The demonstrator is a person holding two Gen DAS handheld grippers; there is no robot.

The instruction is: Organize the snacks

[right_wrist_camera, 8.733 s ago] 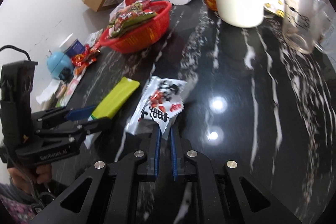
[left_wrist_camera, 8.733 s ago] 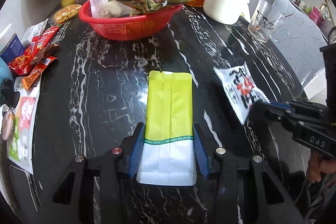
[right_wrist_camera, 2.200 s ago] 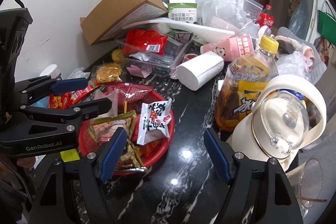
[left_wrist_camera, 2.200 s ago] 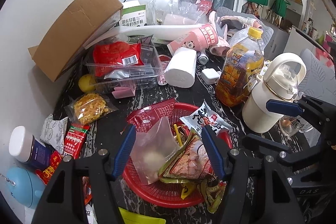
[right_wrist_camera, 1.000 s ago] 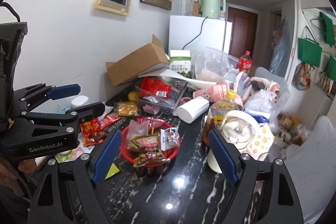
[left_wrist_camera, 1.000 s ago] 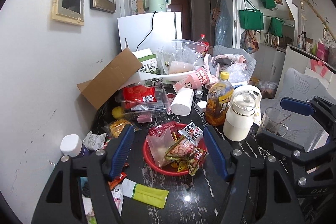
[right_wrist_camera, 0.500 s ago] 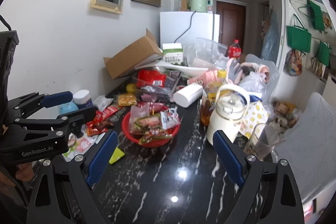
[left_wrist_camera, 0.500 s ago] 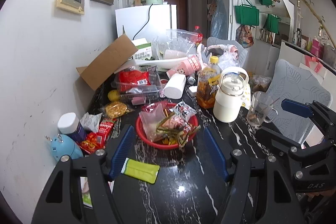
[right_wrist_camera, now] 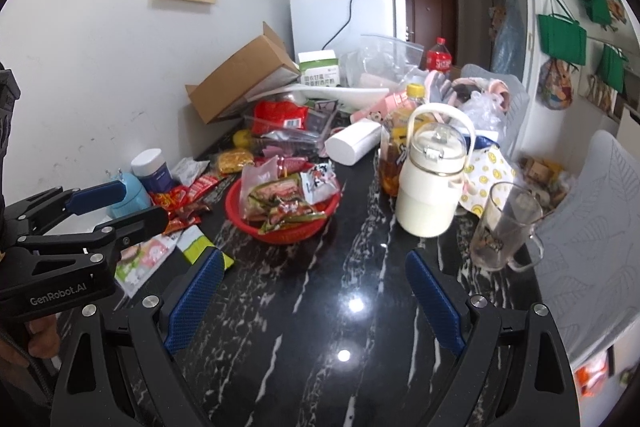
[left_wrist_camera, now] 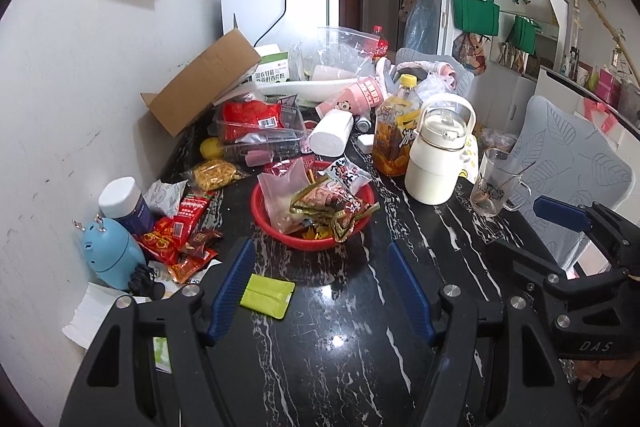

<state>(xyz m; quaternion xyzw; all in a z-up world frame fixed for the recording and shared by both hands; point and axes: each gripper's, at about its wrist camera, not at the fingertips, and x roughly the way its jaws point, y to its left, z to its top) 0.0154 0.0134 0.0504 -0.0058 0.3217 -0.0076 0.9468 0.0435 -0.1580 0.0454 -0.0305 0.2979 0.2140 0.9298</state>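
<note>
Both tools, the left tool [left_wrist_camera: 320,291] and the right tool [right_wrist_camera: 314,297], hang wide open over the shiny black marble counter [right_wrist_camera: 320,327] with nothing in them. The round red plastic basket [left_wrist_camera: 312,239] sits full of snack packets. A flat yellow-green packet [left_wrist_camera: 267,295] lies on the counter near the left tool's left finger.

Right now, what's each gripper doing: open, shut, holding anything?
Left gripper: open, holding nothing, raised above the black marble table.
Right gripper: open, holding nothing, also clear of the table.
</note>
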